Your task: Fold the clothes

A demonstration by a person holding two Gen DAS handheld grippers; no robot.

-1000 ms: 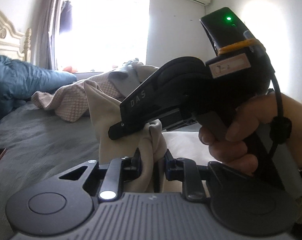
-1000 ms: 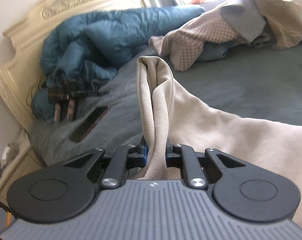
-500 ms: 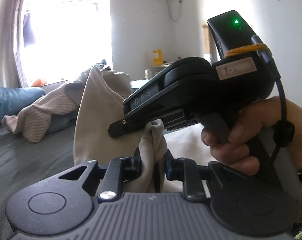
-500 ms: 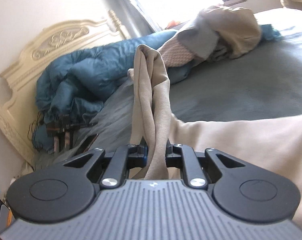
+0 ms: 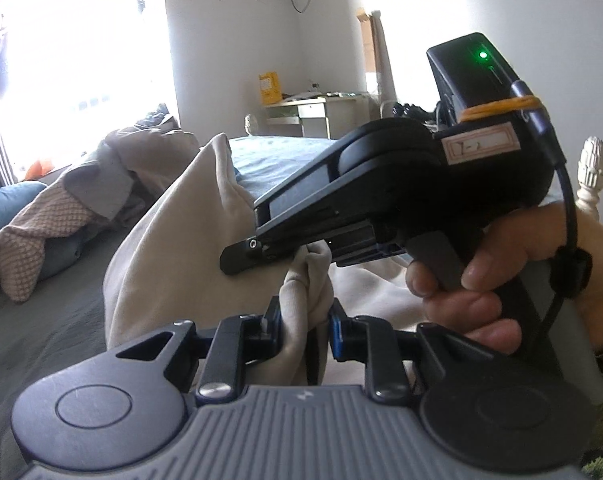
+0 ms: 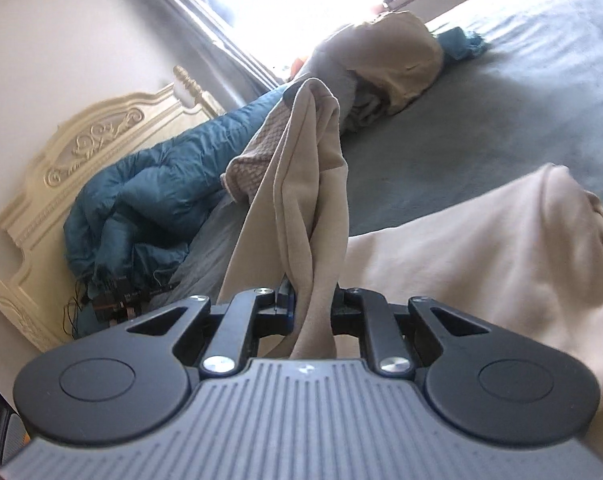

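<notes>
Cloth (image 5: 173,256) bunched in both claws hides their tips.

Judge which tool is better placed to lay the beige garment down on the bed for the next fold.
Right, tentatively. Both tools are shut on the beige garment. The right tool faces open grey bed, with the garment's free length draped beside it. The left tool looks straight at the right one, close ahead.

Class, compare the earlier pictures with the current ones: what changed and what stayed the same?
Both grippers swung round with the beige garment: the left gripper turned from the window toward the desk, and the right gripper tilted, its view now slanted. Nothing was grasped or released; both jaws stay shut on the garment.
</notes>
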